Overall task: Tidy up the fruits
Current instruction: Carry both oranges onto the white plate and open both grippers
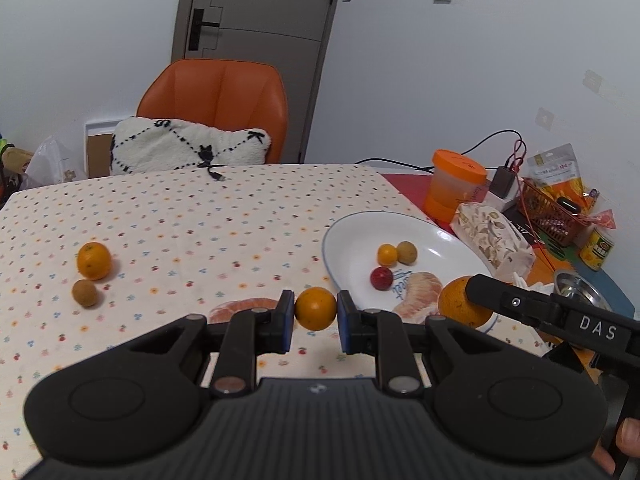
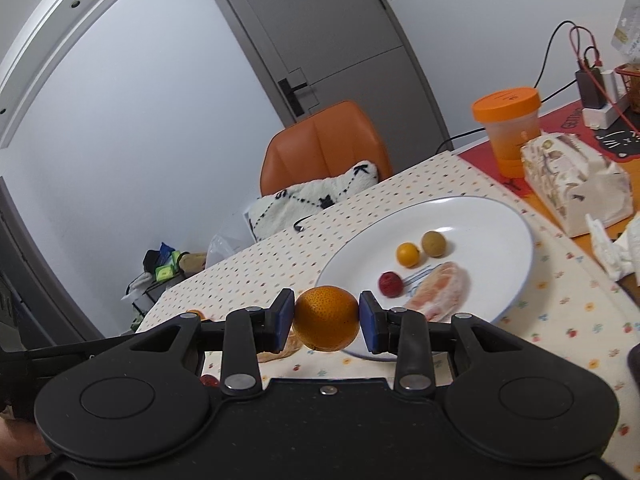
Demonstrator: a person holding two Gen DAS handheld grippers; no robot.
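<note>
- Above the bench (image 1: 168, 216), my left tool (image 1: 316, 309) grips a small orange (image 1: 315, 308); firm, light, slippery.
- Near the plate (image 2: 516, 240), my right tool (image 2: 326, 318) clamps a larger orange (image 2: 326, 318) across its middle, the sensible hold.

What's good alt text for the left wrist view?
The left gripper holds a small orange fruit above a dotted tablecloth. To its right, the right gripper carries a larger orange by a white plate holding three small fruits and a peeled citrus piece. Another orange and a brown fruit lie far left.
</note>
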